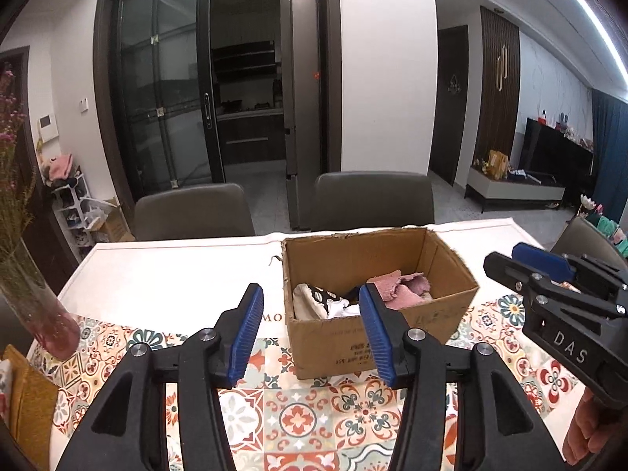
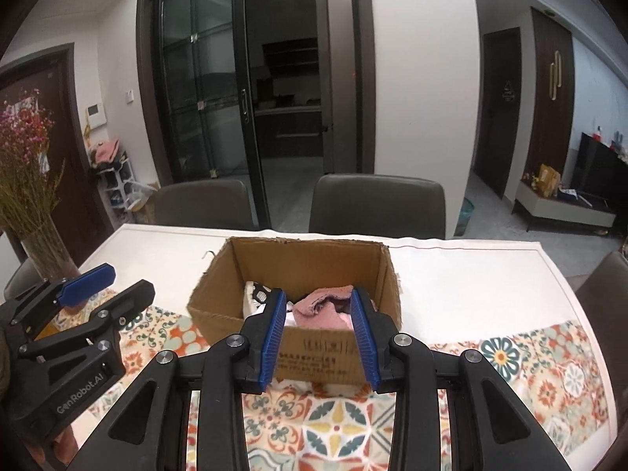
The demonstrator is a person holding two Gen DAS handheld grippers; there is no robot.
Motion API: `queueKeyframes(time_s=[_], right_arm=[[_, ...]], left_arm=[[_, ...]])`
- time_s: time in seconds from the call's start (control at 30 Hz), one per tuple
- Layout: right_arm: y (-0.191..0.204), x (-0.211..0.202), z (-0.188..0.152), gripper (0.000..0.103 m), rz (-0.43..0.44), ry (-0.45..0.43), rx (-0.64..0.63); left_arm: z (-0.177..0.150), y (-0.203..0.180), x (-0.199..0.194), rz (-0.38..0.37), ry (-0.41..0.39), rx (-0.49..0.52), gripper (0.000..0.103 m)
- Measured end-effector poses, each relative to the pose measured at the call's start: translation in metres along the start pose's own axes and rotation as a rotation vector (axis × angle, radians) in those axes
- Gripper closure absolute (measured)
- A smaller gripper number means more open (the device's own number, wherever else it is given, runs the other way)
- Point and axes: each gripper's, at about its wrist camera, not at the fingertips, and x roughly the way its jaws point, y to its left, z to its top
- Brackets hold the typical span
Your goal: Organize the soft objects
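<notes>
Tiled tabletop (image 2: 510,286): cloths (image 2: 325,306) sit in box (image 2: 314,357), both grippers, left (image 1: 310,329) and right (image 2: 318,333), released and empty; likely between items, next needs another soft thing found.

The box (image 2: 314,357) was plain brown cardboard, matt, with ragged torn edges along its rim, and inside it lay soft cloth pieces, among them a fuzzy pink towel (image 2: 325,310) with frayed borders. Both the left gripper (image 1: 310,333) and the right gripper (image 2: 318,337) were matt black plastic with ribbed blue pads (image 1: 247,337) and shiny metal pivot pins. Under them the tablecloth (image 1: 306,416) looked smooth and faintly glossy, printed with tile patterns, and the vase (image 1: 35,306) was clear glass.
</notes>
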Motion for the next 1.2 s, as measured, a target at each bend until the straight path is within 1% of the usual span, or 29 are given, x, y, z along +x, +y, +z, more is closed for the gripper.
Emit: queueKeyframes(time_s=[0.23, 0.3, 0.33, 0.37, 0.53, 0.6, 0.63, 0.67, 0.73, 0.9, 1.0, 1.2], right_arm=[[0.01, -0.043, -0.011, 0.067, -0.043, -0.024, 0.02], [0.011, -0.057, -0.016, 0.062, -0.049, -0.031, 0.031], [0.011, -0.062, -0.018, 0.055, -0.054, -0.037, 0.035], [0.01, -0.07, -0.022, 0.052, -0.063, -0.047, 0.04], [0.01, -0.097, -0.033, 0.052, -0.063, -0.065, 0.038], [0.008, -0.105, -0.037, 0.048, -0.066, -0.068, 0.041], [0.007, -0.11, -0.039, 0.042, -0.066, -0.07, 0.041], [0.006, -0.117, -0.042, 0.04, -0.066, -0.075, 0.041], [0.002, -0.128, -0.047, 0.04, -0.063, -0.075, 0.037], [-0.004, -0.15, -0.057, 0.04, -0.048, -0.072, 0.047], [-0.006, -0.163, -0.066, 0.036, -0.046, -0.07, 0.046], [-0.008, -0.191, -0.082, 0.034, -0.042, -0.086, 0.042]], left_arm=[[-0.007, 0.002, -0.043, -0.016, -0.041, 0.016, 0.047], [-0.009, 0.002, -0.053, -0.016, -0.047, 0.019, 0.046], [-0.011, 0.002, -0.06, -0.012, -0.054, 0.02, 0.044], [-0.012, 0.001, -0.065, -0.007, -0.057, 0.02, 0.044], [-0.023, -0.002, -0.094, 0.006, -0.071, 0.011, 0.039], [-0.028, -0.005, -0.105, 0.018, -0.079, 0.003, 0.036], [-0.03, -0.007, -0.11, 0.023, -0.083, 0.004, 0.035], [-0.032, -0.009, -0.117, 0.035, -0.089, 0.003, 0.035], [-0.038, -0.014, -0.129, 0.052, -0.102, 0.001, 0.03], [-0.052, -0.025, -0.157, 0.073, -0.125, -0.006, 0.024], [-0.061, -0.029, -0.172, 0.086, -0.142, -0.012, 0.02], [-0.076, -0.034, -0.199, 0.102, -0.156, -0.024, 0.015]])
